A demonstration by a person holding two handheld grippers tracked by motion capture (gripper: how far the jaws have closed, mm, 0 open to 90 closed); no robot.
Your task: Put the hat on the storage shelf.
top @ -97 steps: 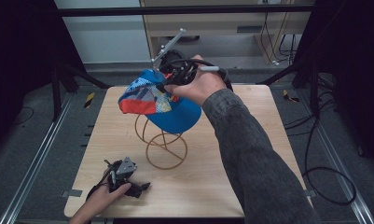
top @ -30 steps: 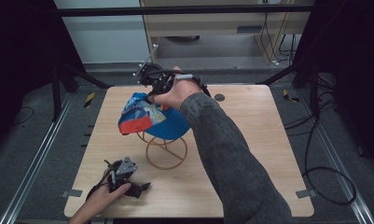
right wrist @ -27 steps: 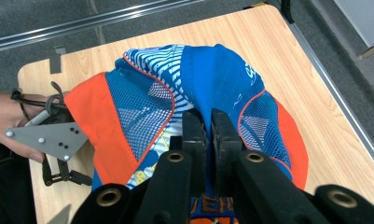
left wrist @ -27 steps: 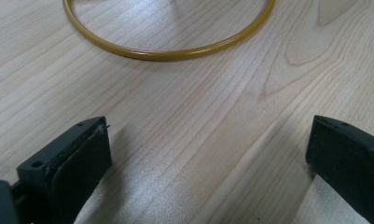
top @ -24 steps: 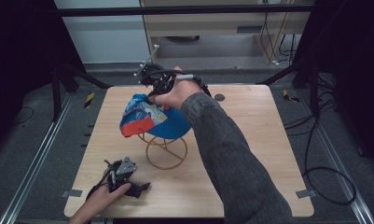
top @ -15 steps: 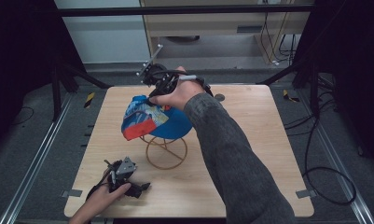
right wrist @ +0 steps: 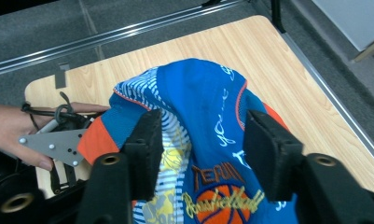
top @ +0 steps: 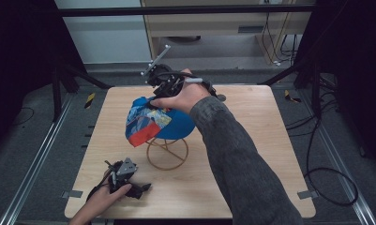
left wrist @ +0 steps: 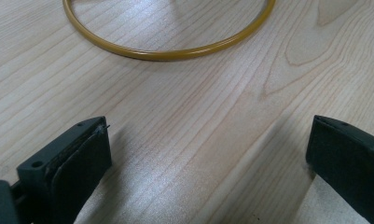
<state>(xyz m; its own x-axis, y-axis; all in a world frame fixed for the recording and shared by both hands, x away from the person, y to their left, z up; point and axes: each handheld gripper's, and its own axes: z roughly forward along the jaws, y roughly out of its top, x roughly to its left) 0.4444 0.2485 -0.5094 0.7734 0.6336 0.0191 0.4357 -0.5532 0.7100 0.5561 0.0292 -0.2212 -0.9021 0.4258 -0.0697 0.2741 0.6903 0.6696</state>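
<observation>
Blue basketball cap (top: 164, 119) sits draped on gold wire stand (top: 167, 152), mid-table, red-tipped brim hanging toward left. Right gripper (right wrist: 201, 140) poised over cap's crown, jaws just been opening, cap fabric between them, pads not pressing. Left gripper (left wrist: 208, 154) rests on wooden table (top: 251, 154) near front-left corner, jaws wide apart, nothing between, stand's base ring (left wrist: 170, 46) just ahead.

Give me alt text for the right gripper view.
A blue cap with a basketball emblem lies between the right tongs, whose jaws have just been opening and stand apart. Beyond it, a hand holds the left tongs on the wooden table.
</observation>
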